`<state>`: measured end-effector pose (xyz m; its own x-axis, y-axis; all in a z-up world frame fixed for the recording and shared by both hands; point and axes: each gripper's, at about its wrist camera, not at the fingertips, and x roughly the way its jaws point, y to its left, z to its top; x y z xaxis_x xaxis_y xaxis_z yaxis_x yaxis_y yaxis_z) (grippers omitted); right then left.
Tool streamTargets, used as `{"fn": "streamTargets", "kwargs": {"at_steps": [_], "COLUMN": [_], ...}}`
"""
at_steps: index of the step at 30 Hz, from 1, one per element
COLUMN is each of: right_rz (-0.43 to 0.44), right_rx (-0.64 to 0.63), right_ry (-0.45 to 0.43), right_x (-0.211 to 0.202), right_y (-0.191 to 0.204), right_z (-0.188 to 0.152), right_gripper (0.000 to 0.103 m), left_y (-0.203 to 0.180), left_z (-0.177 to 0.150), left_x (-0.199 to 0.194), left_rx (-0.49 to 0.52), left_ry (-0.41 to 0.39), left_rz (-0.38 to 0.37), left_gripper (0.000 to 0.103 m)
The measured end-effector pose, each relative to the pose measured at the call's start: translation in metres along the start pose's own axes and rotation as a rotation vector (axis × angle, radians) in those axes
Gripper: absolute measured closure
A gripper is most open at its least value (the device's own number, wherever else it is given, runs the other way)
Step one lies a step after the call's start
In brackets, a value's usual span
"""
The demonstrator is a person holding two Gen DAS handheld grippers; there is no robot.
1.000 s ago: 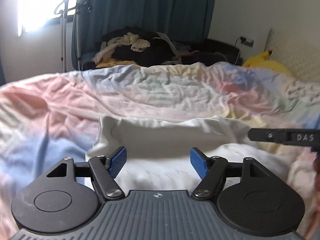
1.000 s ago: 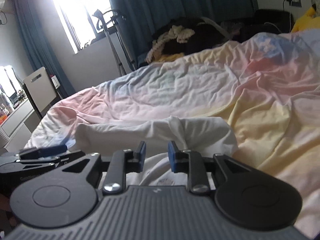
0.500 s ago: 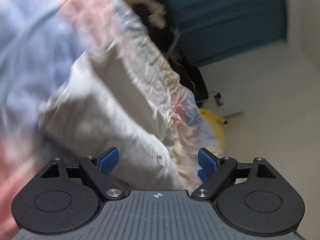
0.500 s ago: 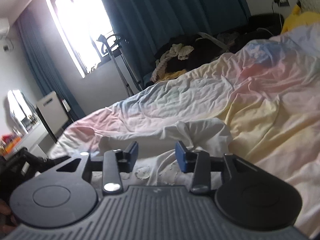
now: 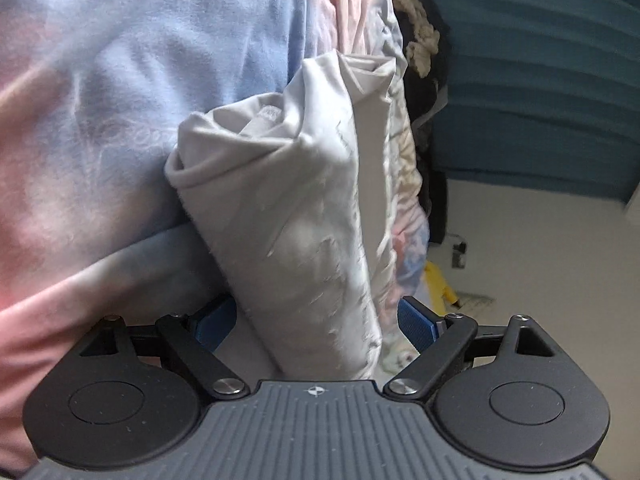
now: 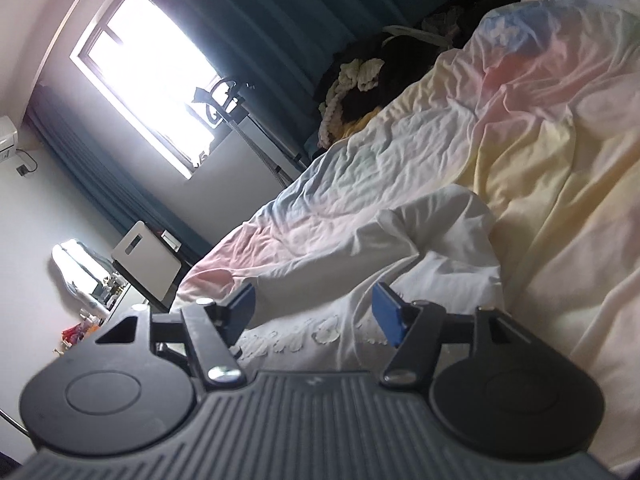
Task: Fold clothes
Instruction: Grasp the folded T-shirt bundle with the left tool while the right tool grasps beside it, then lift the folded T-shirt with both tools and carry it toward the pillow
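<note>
Straddling folded end of white garment, left claw spread, pads clear. Right claw just opening, nothing gripped, garment below. Garment lies bundled on bed near its edge; fold seems mostly done, tidying left. Soft creased cotton, rumpled pastel sheet.

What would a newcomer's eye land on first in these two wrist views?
First, the folded white garment, a thick bundle standing between the wide-open blue pads of the left gripper, with the pastel bedsheet behind it. In the right wrist view, the bright window glares at upper left beside dark teal curtains, while the right gripper hangs open over the same white cloth.
</note>
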<state>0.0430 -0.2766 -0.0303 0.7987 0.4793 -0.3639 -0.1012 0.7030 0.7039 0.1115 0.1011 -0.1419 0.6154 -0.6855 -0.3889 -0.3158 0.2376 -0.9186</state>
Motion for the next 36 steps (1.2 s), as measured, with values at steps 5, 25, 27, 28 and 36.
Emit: {"fn": "streamTargets", "kwargs": {"at_steps": [5, 25, 27, 28, 36], "right_rz": [0.009, 0.238, 0.231, 0.226, 0.103], "right_rx": [0.024, 0.571, 0.634, 0.665, 0.77], "right_ry": [0.024, 0.271, 0.226, 0.2, -0.001], "right_x": [0.004, 0.067, 0.066, 0.064, 0.05], "right_y": [-0.001, -0.029, -0.036, -0.04, -0.072], "right_z": [-0.005, -0.067, -0.067, -0.066, -0.061], "right_gripper": [0.033, 0.027, 0.026, 0.026, 0.024], "left_y": [-0.004, -0.033, -0.036, -0.036, -0.03], "left_z": [0.004, 0.01, 0.012, 0.013, 0.017], "left_x": [0.006, 0.007, 0.007, 0.007, 0.003], "left_rx": [0.009, 0.092, 0.094, 0.088, 0.097], "left_ry": [-0.015, -0.059, -0.06, -0.06, -0.049], "left_rz": [-0.019, -0.164, -0.194, -0.203, -0.197], "left_gripper": [0.019, 0.079, 0.079, 0.079, 0.079]}}
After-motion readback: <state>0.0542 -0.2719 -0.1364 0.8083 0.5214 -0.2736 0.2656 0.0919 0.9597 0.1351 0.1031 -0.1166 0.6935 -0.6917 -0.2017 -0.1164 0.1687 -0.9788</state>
